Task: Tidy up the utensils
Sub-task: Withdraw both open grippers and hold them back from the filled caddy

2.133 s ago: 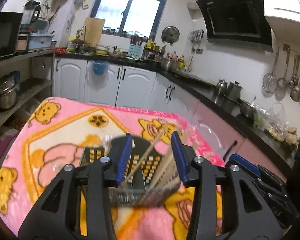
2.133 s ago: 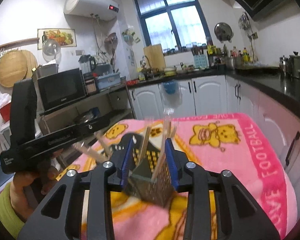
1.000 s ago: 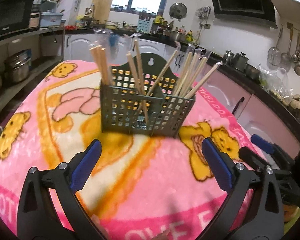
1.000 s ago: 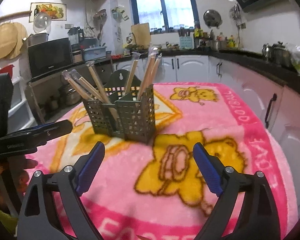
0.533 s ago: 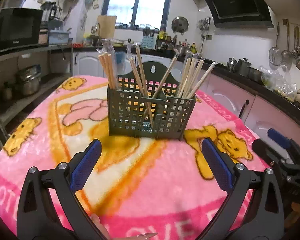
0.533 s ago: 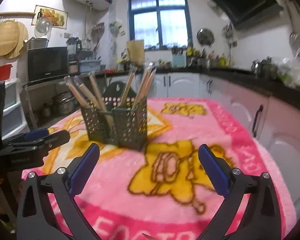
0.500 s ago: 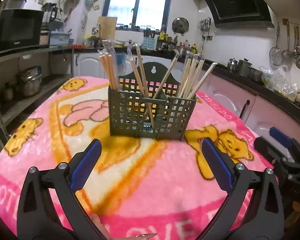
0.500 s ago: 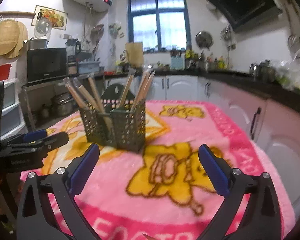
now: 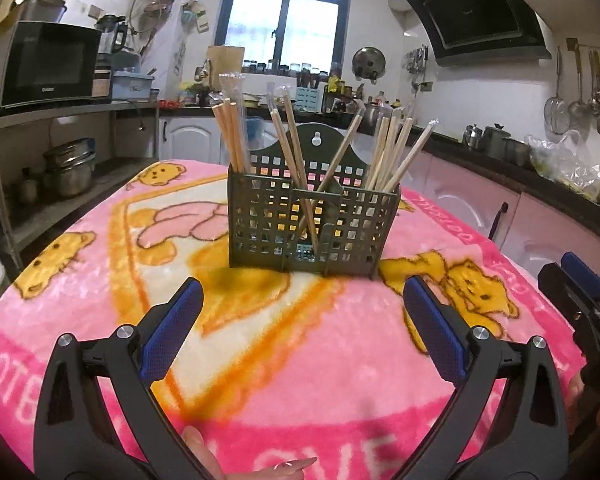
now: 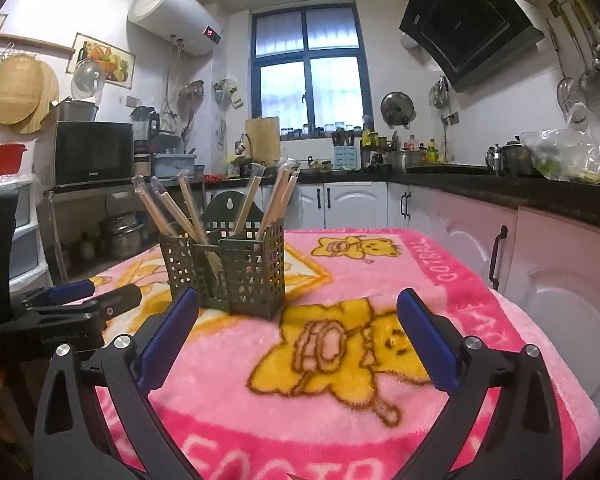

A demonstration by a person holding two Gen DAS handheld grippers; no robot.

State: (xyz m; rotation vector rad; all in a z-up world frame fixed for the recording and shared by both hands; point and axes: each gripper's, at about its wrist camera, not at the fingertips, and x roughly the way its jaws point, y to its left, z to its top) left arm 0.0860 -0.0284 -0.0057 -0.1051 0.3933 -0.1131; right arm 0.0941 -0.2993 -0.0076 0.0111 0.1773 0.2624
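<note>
We held the left tool (image 9: 302, 300) and right tool (image 10: 298, 312) with fingers spread wide and empty, both short of the holder (image 9: 312, 228) — a dark plastic lattice caddy standing upright on the fluffy pink cartoon blanket (image 9: 260, 340) over the tabletop. Thin, pale wooden chopsticks (image 9: 396, 152), some in clear sleeves, leaned in its compartments. We judged the sorting essentially finished; the next move would call only for a check that no stick was left out, and we saw none loose on the blanket.
</note>
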